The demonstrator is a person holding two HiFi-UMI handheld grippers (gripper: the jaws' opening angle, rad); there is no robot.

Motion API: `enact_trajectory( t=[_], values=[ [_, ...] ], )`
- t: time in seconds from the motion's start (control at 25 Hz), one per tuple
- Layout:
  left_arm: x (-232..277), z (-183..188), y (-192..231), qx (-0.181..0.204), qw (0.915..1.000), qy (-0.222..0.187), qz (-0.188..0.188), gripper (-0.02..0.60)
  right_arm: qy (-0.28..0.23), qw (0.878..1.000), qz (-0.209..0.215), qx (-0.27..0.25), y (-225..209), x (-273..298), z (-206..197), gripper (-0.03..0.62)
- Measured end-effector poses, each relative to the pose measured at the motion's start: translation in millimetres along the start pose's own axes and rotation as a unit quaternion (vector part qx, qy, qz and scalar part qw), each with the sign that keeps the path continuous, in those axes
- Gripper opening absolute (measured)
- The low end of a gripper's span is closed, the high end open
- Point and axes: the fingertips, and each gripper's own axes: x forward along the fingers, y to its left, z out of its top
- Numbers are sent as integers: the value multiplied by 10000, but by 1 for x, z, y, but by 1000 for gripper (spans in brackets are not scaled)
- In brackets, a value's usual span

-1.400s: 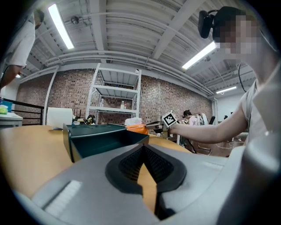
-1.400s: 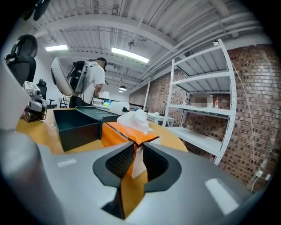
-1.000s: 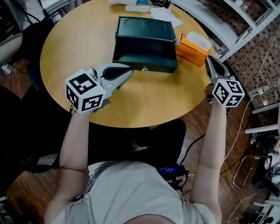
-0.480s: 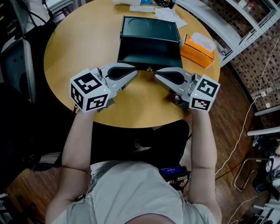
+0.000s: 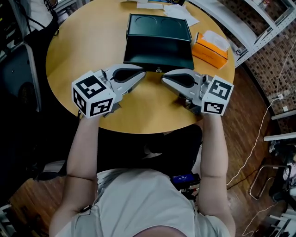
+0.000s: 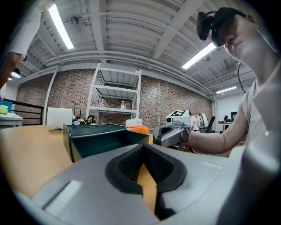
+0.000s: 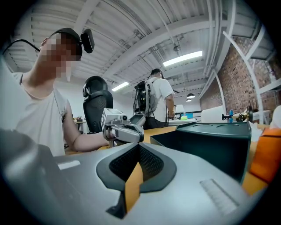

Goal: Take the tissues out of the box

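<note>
The orange tissue box [image 5: 209,49] lies on the round wooden table [image 5: 83,41] at the right, with a white tissue [image 5: 216,40] sticking out of its top. My left gripper [image 5: 140,76] and right gripper [image 5: 165,78] rest low over the table's near side, tips pointing at each other, both shut with nothing between the jaws. Both sit just in front of an open dark green box [image 5: 158,45]. The left gripper view shows the tissue box [image 6: 137,128] beyond the green box [image 6: 103,138] and the right gripper [image 6: 173,132]. In the right gripper view the orange box [image 7: 266,154] is at the right edge.
White papers [image 5: 179,10] lie at the table's far edge. Metal shelving [image 5: 259,28] stands to the right of the table, with cables on the floor [image 5: 259,139]. A person [image 7: 158,103] stands behind the table in the right gripper view.
My right gripper swung from the table's right edge beside the orange box to the front of the green box, now facing the left gripper. The left gripper hardly moved.
</note>
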Motion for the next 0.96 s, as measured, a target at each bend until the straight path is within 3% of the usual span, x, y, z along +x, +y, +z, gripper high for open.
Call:
enact_trajectory(
  t=[0.96],
  values=[
    [1,1,1,-13,10000,0,17,2,4,10000,21,11,-1,0,1,0]
  ],
)
